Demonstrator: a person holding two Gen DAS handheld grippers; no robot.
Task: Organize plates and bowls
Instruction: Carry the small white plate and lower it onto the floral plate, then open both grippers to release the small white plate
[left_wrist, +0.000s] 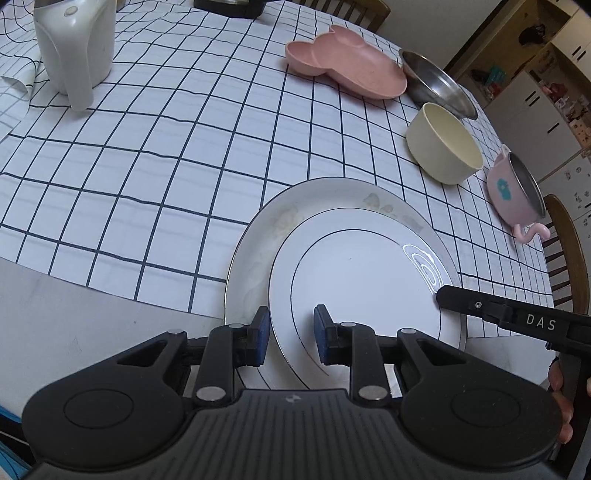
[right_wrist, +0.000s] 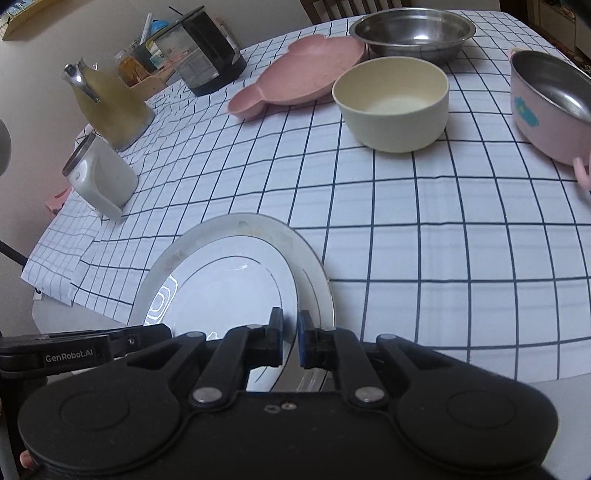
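A small white plate (left_wrist: 365, 273) (right_wrist: 225, 291) with thin silver rings sits over a larger floral-rimmed plate (left_wrist: 255, 243) (right_wrist: 314, 277) at the table's near edge. I cannot tell whether the two plates touch. My left gripper (left_wrist: 291, 330) is shut on the small plate's near-left rim. My right gripper (right_wrist: 290, 332) is shut on that plate's opposite rim, and its tip (left_wrist: 441, 295) shows in the left wrist view. A pink bear-shaped plate (left_wrist: 347, 70) (right_wrist: 303, 74), a steel bowl (left_wrist: 436, 85) (right_wrist: 413, 33), a cream bowl (left_wrist: 443, 144) (right_wrist: 391, 107) and a pink steel-lined bowl (left_wrist: 513, 192) (right_wrist: 546, 110) stand farther back.
A white jug (left_wrist: 74, 48) (right_wrist: 99, 177), a yellowish kettle (right_wrist: 110, 107) and a black appliance (right_wrist: 210, 55) stand along the far left of the checked tablecloth (left_wrist: 166, 166). A wooden chair (left_wrist: 569, 251) is beside the table's right edge.
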